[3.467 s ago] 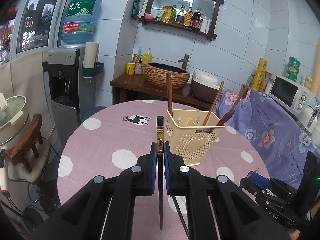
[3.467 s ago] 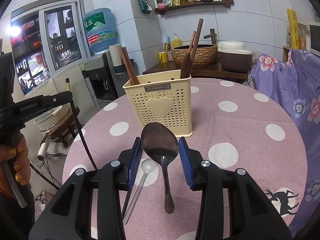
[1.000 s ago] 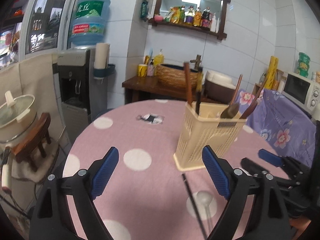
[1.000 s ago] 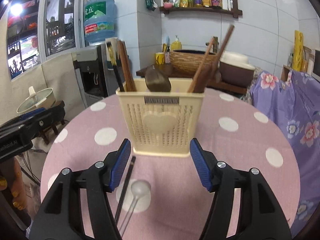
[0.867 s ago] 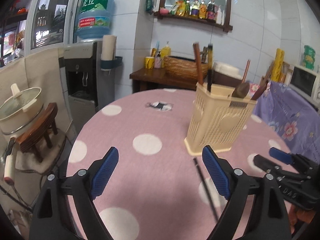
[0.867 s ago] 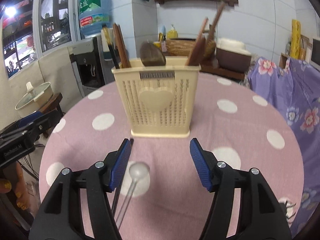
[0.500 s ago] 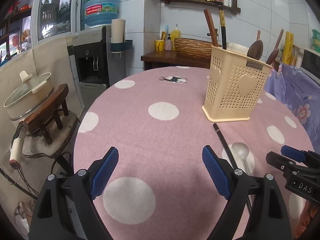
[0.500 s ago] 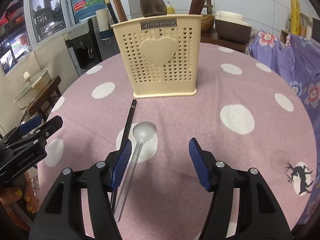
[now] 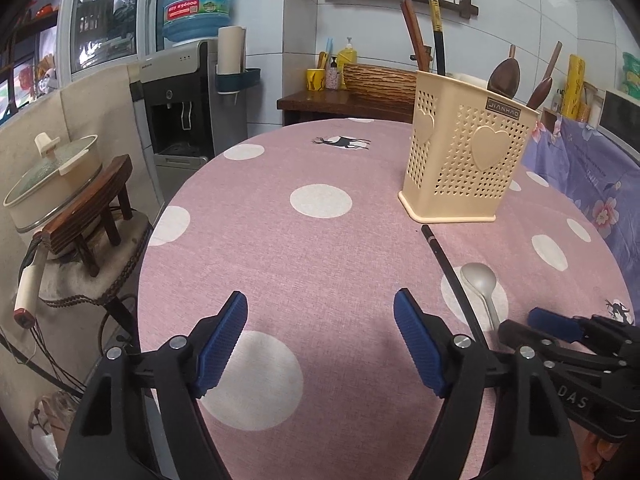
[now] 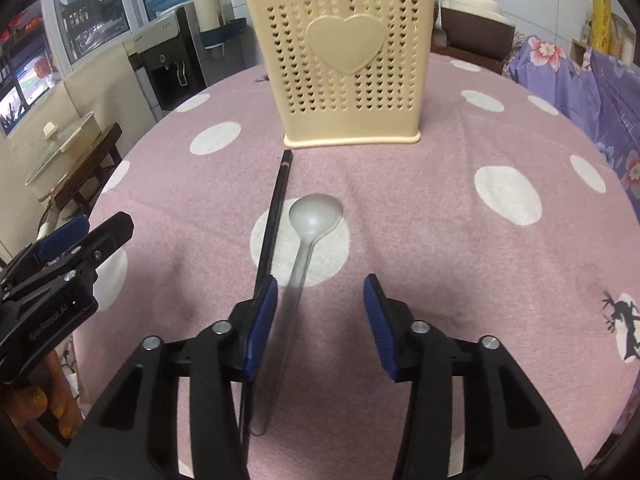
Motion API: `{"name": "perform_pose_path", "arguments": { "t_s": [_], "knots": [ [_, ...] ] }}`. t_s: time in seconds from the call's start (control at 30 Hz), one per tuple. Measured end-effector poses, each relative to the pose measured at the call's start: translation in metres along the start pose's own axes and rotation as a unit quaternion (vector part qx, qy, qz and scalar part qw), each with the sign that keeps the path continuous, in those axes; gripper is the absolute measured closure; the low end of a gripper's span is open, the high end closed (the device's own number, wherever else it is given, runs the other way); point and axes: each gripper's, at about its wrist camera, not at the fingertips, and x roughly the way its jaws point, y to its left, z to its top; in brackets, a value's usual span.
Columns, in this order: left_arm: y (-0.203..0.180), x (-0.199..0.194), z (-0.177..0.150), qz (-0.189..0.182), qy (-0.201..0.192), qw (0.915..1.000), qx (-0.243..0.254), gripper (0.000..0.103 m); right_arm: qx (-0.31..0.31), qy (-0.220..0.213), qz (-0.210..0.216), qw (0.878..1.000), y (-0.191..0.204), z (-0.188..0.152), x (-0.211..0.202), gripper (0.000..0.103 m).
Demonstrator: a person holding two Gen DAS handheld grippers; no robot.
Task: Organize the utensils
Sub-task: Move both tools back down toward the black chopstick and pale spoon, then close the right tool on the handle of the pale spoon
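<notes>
A cream perforated utensil holder [image 10: 344, 68] [image 9: 464, 160] stands on the pink polka-dot table [image 10: 460, 240], with chopsticks and wooden spoons upright in it. In front of it lie a black chopstick [image 10: 276, 204] [image 9: 452, 276] and a translucent spoon [image 10: 316, 212] [image 9: 480, 284], side by side. My right gripper [image 10: 320, 320] hangs low over them with its jaws closing. The spoon's handle lies between the jaws near the left pad, untouched, and the chopstick runs under that pad. My left gripper [image 9: 320, 340] hovers over bare cloth left of them, jaws closing, nothing between them.
The table's round edge [image 9: 160, 224] drops off to the left. Beyond it stand a wooden stool with a lidded pot [image 9: 52, 184] and a water dispenser [image 9: 188, 92]. A purple floral cloth [image 10: 592, 80] lies to the right, and a side table with a basket [image 9: 380, 84] is behind.
Both grippers let go of a black chopstick and a dark spoon, which now stand in the holder. Both have sunk toward the table and tilted down, and their jaws have narrowed.
</notes>
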Motion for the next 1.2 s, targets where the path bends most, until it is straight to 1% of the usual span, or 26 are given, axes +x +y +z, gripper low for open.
{"name": "perform_pose_path", "arguments": {
  "t_s": [0.1, 0.2, 0.23, 0.3, 0.33, 0.4, 0.53, 0.63, 0.8, 0.93, 0.97, 1.03, 1.07, 1.1, 1.13, 1.17, 1.2],
  "knots": [
    [0.0, 0.0, 0.0, 0.0, 0.0, 1.0, -0.002, 0.028, -0.001, 0.003, -0.008, 1.0, 0.005, -0.001, 0.005, 0.065],
    [-0.001, 0.001, -0.001, -0.001, 0.001, 1.0, -0.004, 0.028, -0.013, 0.0, -0.025, 1.0, 0.012, 0.001, 0.008, 0.068],
    [-0.002, 0.001, 0.0, -0.002, 0.001, 1.0, -0.003, 0.028, -0.012, 0.001, -0.025, 1.0, 0.012, 0.001, 0.009, 0.07],
    [-0.005, 0.001, -0.001, -0.004, 0.002, 1.0, -0.001, 0.028, -0.014, 0.0, -0.029, 0.999, 0.013, 0.002, 0.01, 0.08],
    [-0.006, 0.002, -0.001, -0.005, 0.003, 1.0, 0.0, 0.028, -0.019, -0.001, -0.034, 0.999, 0.014, 0.001, 0.01, 0.082],
    [-0.009, 0.002, -0.001, -0.008, 0.004, 1.0, 0.002, 0.028, -0.026, -0.006, -0.041, 0.999, 0.012, 0.0, 0.009, 0.091],
    [-0.014, 0.003, 0.0, -0.013, 0.007, 0.9999, 0.007, 0.028, -0.027, -0.008, -0.046, 0.999, -0.004, -0.004, 0.003, 0.094],
    [-0.019, 0.003, 0.0, -0.021, 0.009, 0.9997, 0.011, 0.028, -0.019, -0.01, -0.053, 0.998, -0.027, -0.008, -0.004, 0.094],
    [-0.029, 0.007, -0.002, -0.04, 0.024, 0.9988, 0.015, 0.032, 0.002, -0.017, -0.072, 0.997, -0.066, -0.016, -0.015, 0.094],
    [-0.036, 0.007, -0.003, -0.047, 0.028, 0.9984, 0.018, 0.032, -0.001, -0.02, -0.062, 0.998, -0.078, -0.017, -0.018, 0.094],
    [-0.038, 0.007, -0.003, -0.047, 0.028, 0.9983, 0.019, 0.032, -0.004, -0.02, -0.056, 0.998, -0.079, -0.016, -0.017, 0.094],
    [-0.04, 0.006, -0.003, -0.049, 0.028, 0.9982, 0.019, 0.032, -0.001, -0.019, -0.04, 0.999, -0.078, -0.014, -0.016, 0.089],
    [-0.04, 0.005, -0.003, -0.05, 0.028, 0.9982, 0.019, 0.032, 0.002, -0.02, -0.033, 0.999, -0.078, -0.012, -0.017, 0.08],
    [-0.04, 0.005, -0.003, -0.049, 0.028, 0.9982, 0.02, 0.032, 0.004, -0.022, -0.031, 0.999, -0.078, -0.008, -0.016, 0.066],
    [-0.04, 0.005, -0.002, -0.049, 0.028, 0.9982, 0.021, 0.032, 0.004, -0.024, -0.033, 0.999, -0.078, -0.004, -0.017, 0.06],
    [-0.04, 0.005, -0.002, -0.048, 0.028, 0.9982, 0.02, 0.032, 0.001, -0.028, -0.037, 0.999, -0.078, 0.0, -0.017, 0.057],
    [-0.038, 0.005, -0.002, -0.048, 0.028, 0.9983, 0.019, 0.032, -0.001, -0.028, -0.04, 0.999, -0.077, 0.003, -0.016, 0.057]
  ]
}}
